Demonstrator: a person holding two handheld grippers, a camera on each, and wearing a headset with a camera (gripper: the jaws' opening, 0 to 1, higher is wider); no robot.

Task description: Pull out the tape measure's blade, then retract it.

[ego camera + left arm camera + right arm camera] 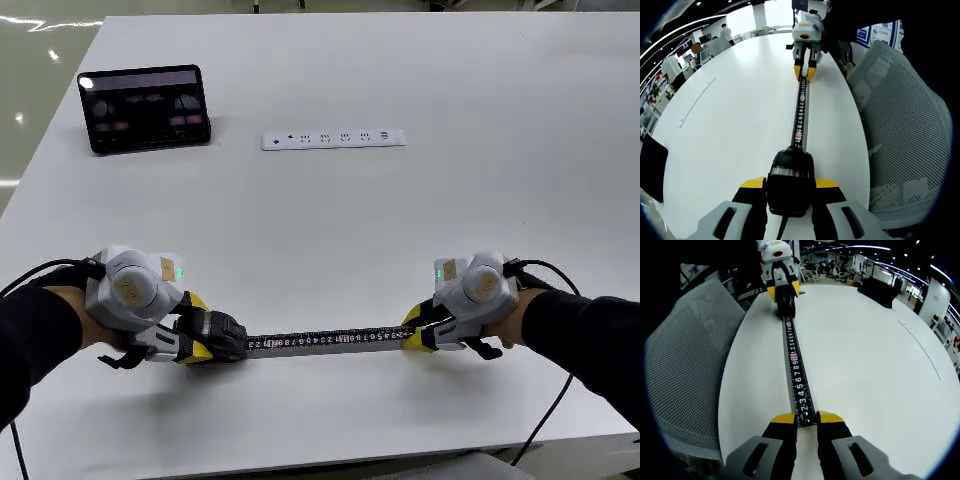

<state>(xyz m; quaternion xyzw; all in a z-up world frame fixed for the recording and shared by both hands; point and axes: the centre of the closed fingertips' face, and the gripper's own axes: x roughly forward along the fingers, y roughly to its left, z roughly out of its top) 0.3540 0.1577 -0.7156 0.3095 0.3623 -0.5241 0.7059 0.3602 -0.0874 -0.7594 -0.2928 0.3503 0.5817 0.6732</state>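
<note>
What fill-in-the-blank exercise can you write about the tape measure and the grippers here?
The black tape measure case sits in the ____ gripper.
The right gripper pinches the black numbered blade, pulled ____ of the case.
In the head view, the white power strip lies ____ of the dark tablet.
Missing words: left; out; right.

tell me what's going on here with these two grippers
A person at a white workbench works two handheld grippers. The left gripper clamps the black tape measure case; the right gripper pinches the tip of its black numbered blade. The blade is pulled out, stretched straight between them. It has not been retracted yet.
</note>
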